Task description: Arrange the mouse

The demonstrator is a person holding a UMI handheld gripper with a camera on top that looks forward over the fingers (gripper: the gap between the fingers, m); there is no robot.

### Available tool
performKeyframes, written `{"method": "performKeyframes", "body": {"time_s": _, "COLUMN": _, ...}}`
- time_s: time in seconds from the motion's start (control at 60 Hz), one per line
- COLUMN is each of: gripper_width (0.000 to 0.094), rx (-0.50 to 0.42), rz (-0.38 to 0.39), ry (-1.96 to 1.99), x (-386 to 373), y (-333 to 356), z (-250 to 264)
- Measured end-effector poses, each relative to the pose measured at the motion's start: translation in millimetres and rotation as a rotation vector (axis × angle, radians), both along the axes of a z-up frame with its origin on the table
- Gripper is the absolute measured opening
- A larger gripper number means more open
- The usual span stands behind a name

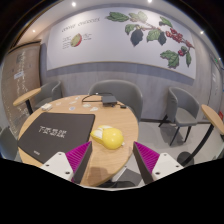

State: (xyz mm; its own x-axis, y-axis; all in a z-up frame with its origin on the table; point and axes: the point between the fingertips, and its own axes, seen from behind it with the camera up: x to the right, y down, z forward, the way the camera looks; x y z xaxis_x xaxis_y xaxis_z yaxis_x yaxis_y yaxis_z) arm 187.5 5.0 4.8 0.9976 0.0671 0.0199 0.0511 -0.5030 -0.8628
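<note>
1. A meeting corner with a pale wall carrying a printed branch of leaves and red berries; grey chairs stand around a round wooden table.
2. The yellow mouse lies on the table just ahead of the gripper, a little beyond the gap between its fingers. Its long axis runs roughly crosswise to the fingers; which end is the front cannot be told.
3. A black mouse pad with white lettering lies just beside the mouse, and a dark flat object rests farther back on the table.
4. The gripper's fingers stand wide apart, magenta pads showing, with nothing between them.
5. Bare tabletop lies around the mouse; the table's edge curves close behind it, towards a grey chair.
</note>
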Motion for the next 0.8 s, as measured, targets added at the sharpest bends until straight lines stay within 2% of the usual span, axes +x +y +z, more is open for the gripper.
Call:
{"method": "performKeyframes", "body": {"time_s": 0.1, "gripper_width": 0.0851, "rx": -0.022, "rz": 0.024, "ry": -0.014, "x": 3.2, "y": 23.1, "z": -18.1}}
{"method": "performKeyframes", "body": {"time_s": 0.267, "gripper_width": 0.0824, "rx": -0.002, "rz": 0.054, "ry": 0.004, "x": 9.9, "y": 68.7, "z": -16.2}}
{"method": "performKeyframes", "body": {"time_s": 0.3, "gripper_width": 0.0770, "rx": 0.007, "rz": 0.057, "ry": 0.010, "x": 10.8, "y": 78.5, "z": -16.2}}
{"method": "performKeyframes", "body": {"time_s": 0.367, "gripper_width": 0.0516, "rx": 0.036, "rz": 0.059, "ry": 0.018, "x": 18.0, "y": 91.8, "z": -15.7}}
{"method": "performKeyframes", "body": {"time_s": 0.433, "gripper_width": 0.0438, "rx": 0.074, "rz": 0.014, "ry": 0.023, "x": 22.0, "y": 97.8, "z": -15.3}}
{"method": "performKeyframes", "body": {"time_s": 0.5, "gripper_width": 0.0364, "rx": 0.080, "rz": 0.005, "ry": -0.009, "x": 26.4, "y": 94.9, "z": -14.0}}
{"method": "performKeyframes", "body": {"time_s": 0.583, "gripper_width": 0.0337, "rx": 0.059, "rz": -0.034, "ry": -0.004, "x": 30.9, "y": 88.6, "z": -10.5}}
{"method": "performKeyframes", "body": {"time_s": 0.667, "gripper_width": 0.0336, "rx": 0.088, "rz": -0.087, "ry": 0.034, "x": 25.0, "y": 76.6, "z": 23.4}}
{"method": "performKeyframes", "body": {"time_s": 0.717, "gripper_width": 0.0338, "rx": 0.141, "rz": -0.104, "ry": 0.071, "x": 6.7, "y": 61.7, "z": 61.4}}
{"method": "performKeyframes", "body": {"time_s": 0.8, "gripper_width": 0.0341, "rx": 0.219, "rz": -0.050, "ry": 0.077, "x": -53.1, "y": 45.0, "z": 119.2}}
